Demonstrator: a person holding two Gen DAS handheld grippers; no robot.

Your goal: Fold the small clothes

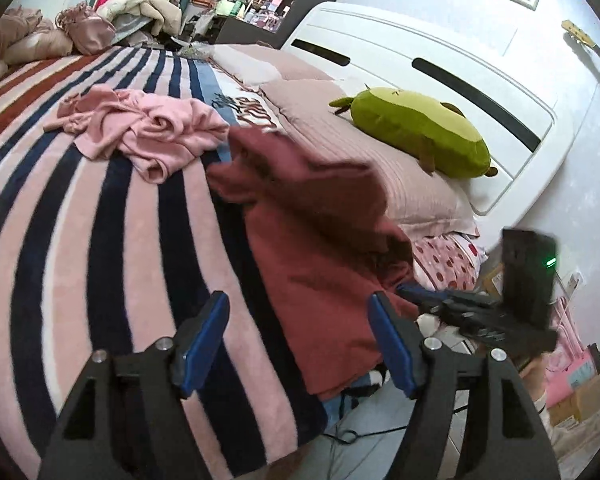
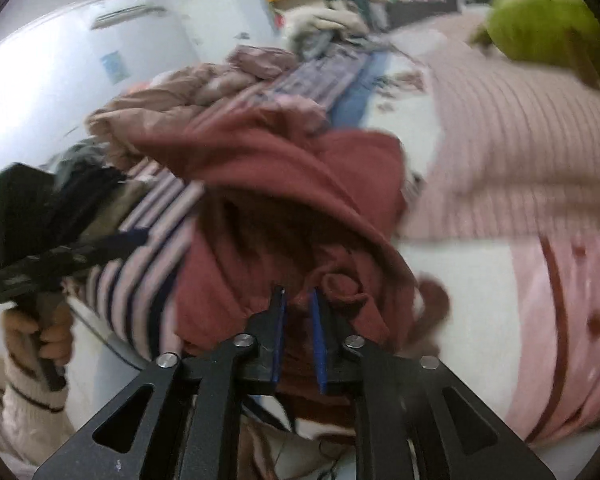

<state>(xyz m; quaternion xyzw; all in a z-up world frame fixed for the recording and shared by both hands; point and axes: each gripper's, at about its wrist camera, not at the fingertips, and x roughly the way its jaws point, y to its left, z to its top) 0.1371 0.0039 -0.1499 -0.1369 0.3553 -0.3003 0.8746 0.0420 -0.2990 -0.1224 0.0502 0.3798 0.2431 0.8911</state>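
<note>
Left gripper jaws apart and empty, dark red garment just ahead-right on the striped blanket, long axis running away; right gripper nearer, blades slightly apart at its near edge, grip unclear.

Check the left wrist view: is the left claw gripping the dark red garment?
No: the left claw stands open above the dark red garment, its blue pads clear of the cloth.

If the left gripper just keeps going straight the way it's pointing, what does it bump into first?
Most likely the dark red garment: the open left gripper points along the striped blanket, and the red cloth lies just ahead between its fingers. Depth is hard to judge, so it might graze the blanket first.
</note>
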